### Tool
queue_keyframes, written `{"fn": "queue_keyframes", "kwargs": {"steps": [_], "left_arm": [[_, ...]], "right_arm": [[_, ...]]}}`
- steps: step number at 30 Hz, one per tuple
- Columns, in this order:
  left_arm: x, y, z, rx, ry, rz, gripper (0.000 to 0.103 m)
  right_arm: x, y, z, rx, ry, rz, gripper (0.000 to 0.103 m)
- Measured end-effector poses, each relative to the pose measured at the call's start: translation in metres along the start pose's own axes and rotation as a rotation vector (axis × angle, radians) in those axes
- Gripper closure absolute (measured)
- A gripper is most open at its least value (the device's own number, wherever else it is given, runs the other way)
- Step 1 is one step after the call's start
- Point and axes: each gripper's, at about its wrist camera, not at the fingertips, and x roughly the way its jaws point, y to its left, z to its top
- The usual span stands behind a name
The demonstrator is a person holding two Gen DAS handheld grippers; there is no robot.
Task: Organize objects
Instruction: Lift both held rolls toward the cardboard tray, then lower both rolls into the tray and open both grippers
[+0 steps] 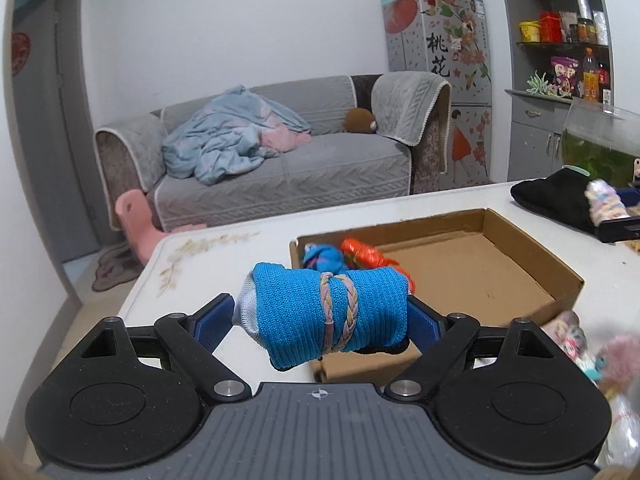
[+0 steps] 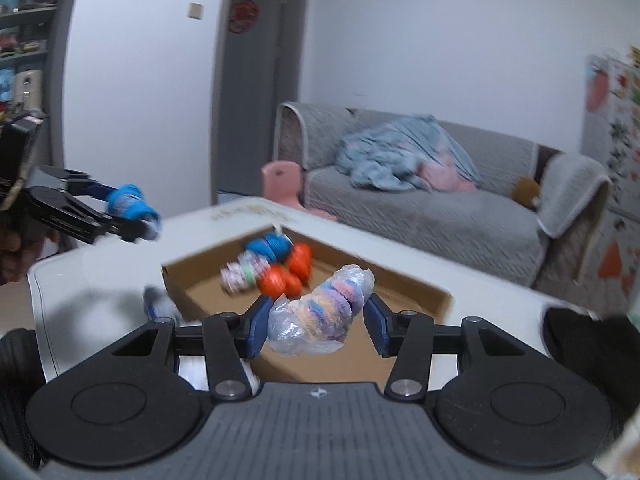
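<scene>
The blue knit roll (image 1: 328, 312), bound by a braided band, is pinched in the left gripper (image 1: 320, 320) above the table's (image 1: 224, 248) near edge; the right gripper (image 2: 316, 320) clamps a bagged bundle of scrunchies (image 2: 324, 312) over the cardboard box (image 1: 532, 256). Best to lower each beside the rolls already inside before releasing.

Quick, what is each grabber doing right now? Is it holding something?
Left gripper: closed on a rolled blue knitted cloth tied with a braided band.
Right gripper: closed on a clear plastic bag of pastel hair ties.
</scene>
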Motion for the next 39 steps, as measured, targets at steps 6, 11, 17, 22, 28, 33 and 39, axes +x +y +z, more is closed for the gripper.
{"fn": "queue_keyframes", "kwargs": {"steps": [6,11,17,22,28,33,39], "left_arm": [[0.042,-0.017,0.014,0.055,0.066,-0.051,0.012],[0.077,-0.027,0.010,0.128,0.137,-0.089,0.012],[0.105,-0.028,0.007,0.195,0.191,-0.106,0.012],[0.126,-0.032,0.002,0.238,0.247,-0.117,0.012],[0.139,-0.040,-0.006,0.313,0.290,-0.107,0.012],[0.145,-0.044,-0.006,0.376,0.302,-0.099,0.012],[0.146,-0.049,-0.005,0.461,0.289,-0.109,0.011]], "right_arm": [[0.049,0.007,0.028,-0.018,0.023,0.084,0.057],[0.096,0.009,0.036,-0.006,0.086,0.145,0.057],[0.138,0.011,0.032,0.001,0.177,0.191,0.057],[0.157,0.015,0.025,-0.010,0.245,0.205,0.056],[0.173,0.014,0.021,0.009,0.310,0.226,0.056],[0.184,0.016,0.019,0.025,0.352,0.254,0.056],[0.193,0.020,0.018,0.011,0.401,0.251,0.056]]}}
